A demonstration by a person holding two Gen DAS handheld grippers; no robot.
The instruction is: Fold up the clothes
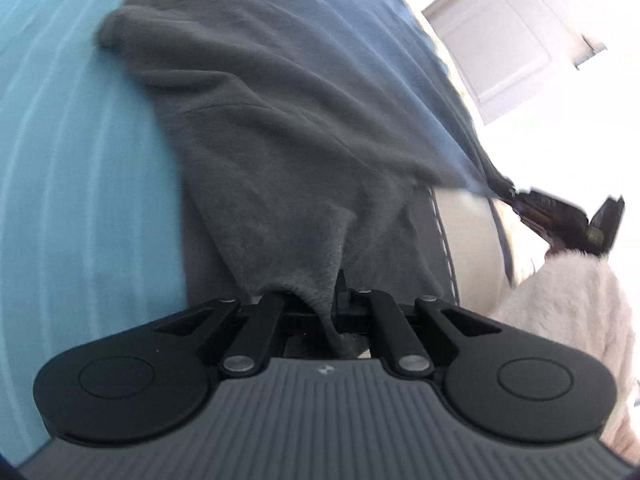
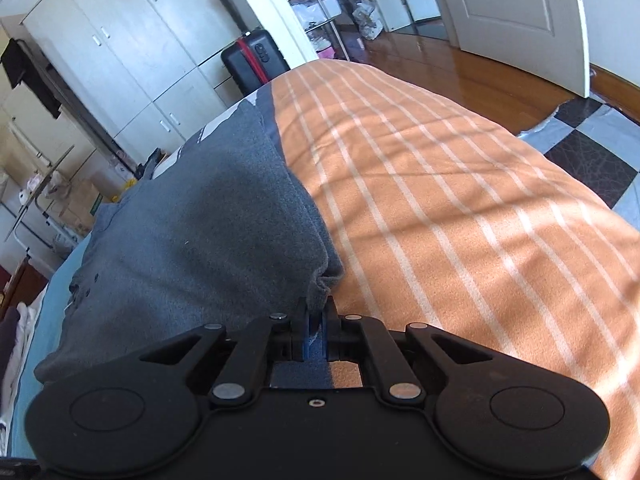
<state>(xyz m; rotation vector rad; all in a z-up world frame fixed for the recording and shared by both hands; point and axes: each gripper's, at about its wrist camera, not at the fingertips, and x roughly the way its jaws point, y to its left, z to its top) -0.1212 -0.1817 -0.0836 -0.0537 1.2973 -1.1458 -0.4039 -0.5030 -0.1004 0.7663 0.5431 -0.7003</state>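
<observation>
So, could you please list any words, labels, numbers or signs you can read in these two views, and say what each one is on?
None can be read.
White tag or print near the collar of the grey garment: too blurred to read.
Small embossed mark on the left gripper body: too small to tell.
Black suitcase beyond the bed: no legible brand.

Bed covered with an orange blanket [image 2: 460, 184] bearing pale stripes, sunlit in bands, with a teal sheet [image 1: 80, 160] at its other side. White wardrobe [image 2: 120, 52] stood along the far wall, a black suitcase [image 2: 254, 60] beside it; a white door [image 2: 516, 12] stood open over glossy wooden floor [image 2: 460, 68]. Checked black-and-grey mat [image 2: 592, 144] lay beside the bed.
</observation>
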